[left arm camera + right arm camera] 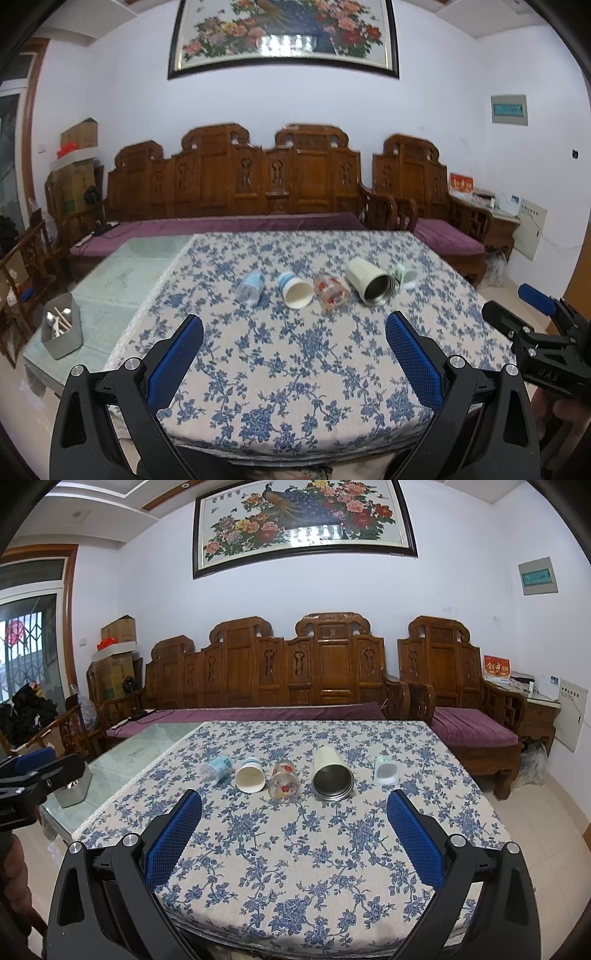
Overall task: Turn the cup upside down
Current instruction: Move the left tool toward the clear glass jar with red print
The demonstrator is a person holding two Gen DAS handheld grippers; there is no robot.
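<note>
Several cups lie on their sides in a row on the blue-flowered tablecloth (295, 369): a clear blue-printed cup (251, 285) (218, 768), a white paper cup (295, 290) (251, 775), a red-flowered glass (331, 292) (283, 779), a cream steel-lined tumbler (371, 281) (331, 773) and a small green-white cup (406, 276) (386, 770). My left gripper (293, 332) is open and empty over the near table. My right gripper (294, 808) is open and empty, also short of the row. The right gripper shows at the right edge of the left wrist view (535, 317).
A grey holder with chopsticks (61, 328) stands on the green glass tabletop (122, 273) at left. A carved wooden sofa with purple cushions (295, 679) stands behind the table. Cardboard boxes (116, 657) are stacked at the far left. The left gripper shows at the left edge of the right wrist view (33, 775).
</note>
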